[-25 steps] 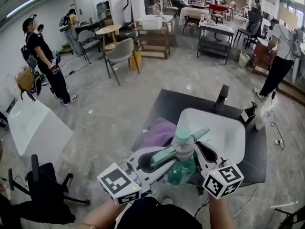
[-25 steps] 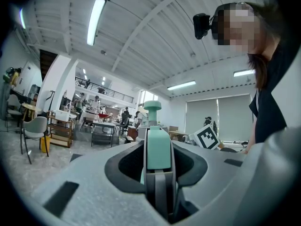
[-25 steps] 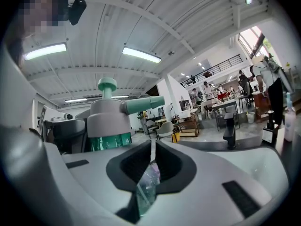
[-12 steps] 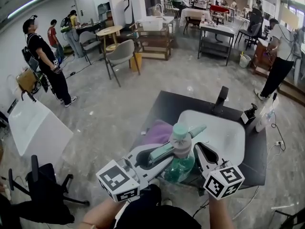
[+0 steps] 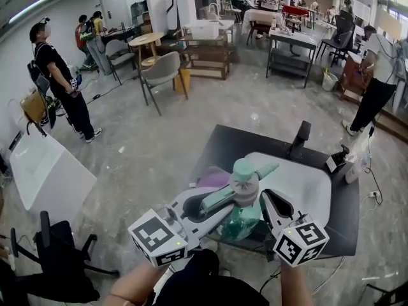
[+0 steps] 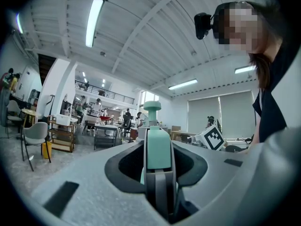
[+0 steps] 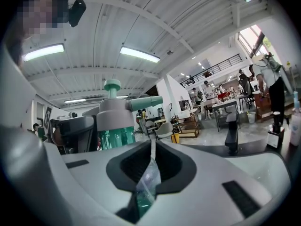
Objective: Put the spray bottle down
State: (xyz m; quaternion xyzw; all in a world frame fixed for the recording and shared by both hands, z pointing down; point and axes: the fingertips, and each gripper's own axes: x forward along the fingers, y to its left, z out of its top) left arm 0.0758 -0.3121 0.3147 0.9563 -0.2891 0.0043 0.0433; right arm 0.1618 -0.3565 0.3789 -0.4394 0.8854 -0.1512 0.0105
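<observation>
Item: bottle [image 5: 244, 187], green, teal spray head; upright, held in the air over the near edge of the table [image 5: 220, 145], before the basin [image 5: 299, 177]. Left tongs [image 5: 226, 198]: clamped on its teal lever. Right tongs [image 5: 268, 201]: just beside the bottle, pinched nearly together on a thin clear scrap [image 7: 149, 173], nature unclear. Handling, by judgement: keep it upright, lower onto bare tabletop away from cloth [image 5: 213, 178] and basin rim, seat the base flat before easing the left grip

Open white basin [image 5: 306, 183] ahead, black faucet [image 5: 298, 139] at its far rim, purple cloth [image 5: 211, 178] left, bottles [image 5: 354, 169] right.
</observation>
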